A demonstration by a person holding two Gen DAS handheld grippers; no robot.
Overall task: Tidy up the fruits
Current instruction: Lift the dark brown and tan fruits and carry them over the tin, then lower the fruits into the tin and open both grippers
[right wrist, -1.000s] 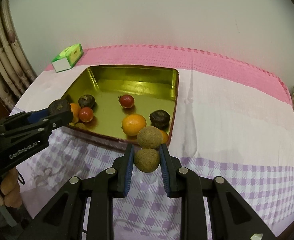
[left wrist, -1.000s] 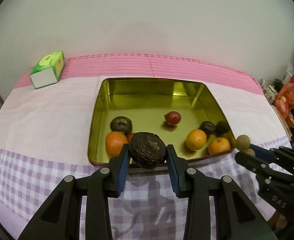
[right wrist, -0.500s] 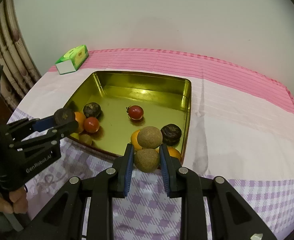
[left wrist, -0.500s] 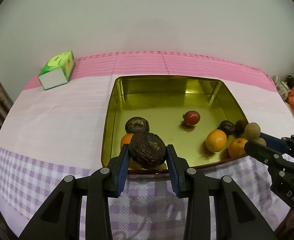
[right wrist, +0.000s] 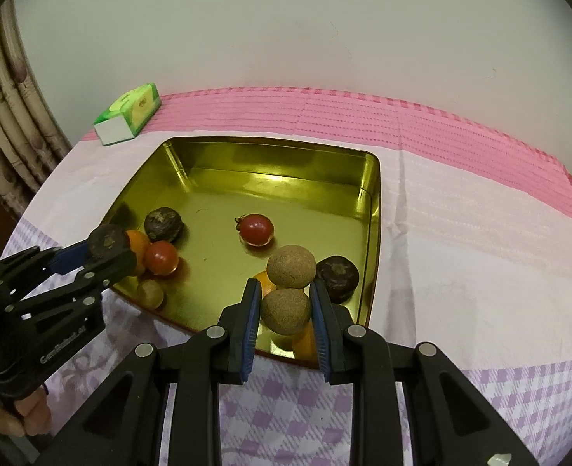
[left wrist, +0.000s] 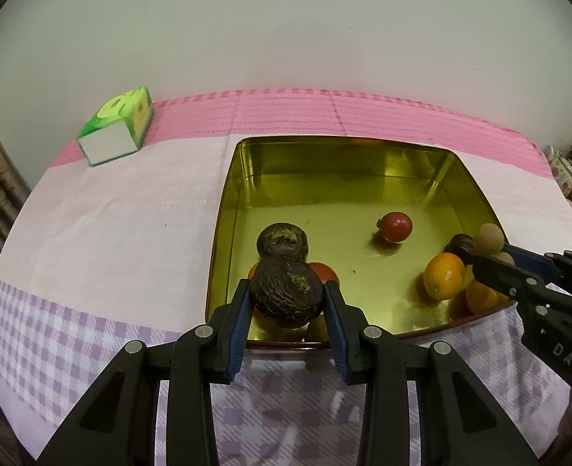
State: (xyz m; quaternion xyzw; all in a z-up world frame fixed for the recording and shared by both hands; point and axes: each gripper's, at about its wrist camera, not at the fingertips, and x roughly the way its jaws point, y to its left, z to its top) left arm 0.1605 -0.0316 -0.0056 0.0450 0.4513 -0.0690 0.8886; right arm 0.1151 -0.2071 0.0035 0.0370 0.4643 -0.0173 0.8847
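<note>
Fruits: you carry two at once — a dark wrinkled fruit (left wrist: 286,298) in the left gripper (left wrist: 286,312), a tan round fruit (right wrist: 286,310) in the right gripper (right wrist: 286,320).
Left grip: pads closed onto the dark fruit's flanks, fruit bulging above the fingertips; it hangs over the near left corner of the gold tray (left wrist: 344,155).
Right grip: pads closed on the lower tan fruit; a second tan fruit (right wrist: 291,266) sits just beyond it, touching or nearly so — you cannot tell whether it rests on the held one or on the tray floor.
Key relation: both held fruits lie just inside the tray's near rim, so the drop is straight down, not forward; the left gripper is nearer the left wall, the right nearer the right wall.
Below the left: another dark fruit (left wrist: 282,240), a red fruit (left wrist: 324,272) and an orange one crowd that corner.
Below the right: an orange fruit (right wrist: 305,343) and a dark fruit (right wrist: 337,273) sit close by.
Tray middle: one red fruit (right wrist: 256,229) alone, bare floor around it.
Beyond: a pink and lilac tablecloth (right wrist: 460,233), a green box (right wrist: 128,118) at the far left.
Risk, as I judge it: round fruits may roll on release.
</note>
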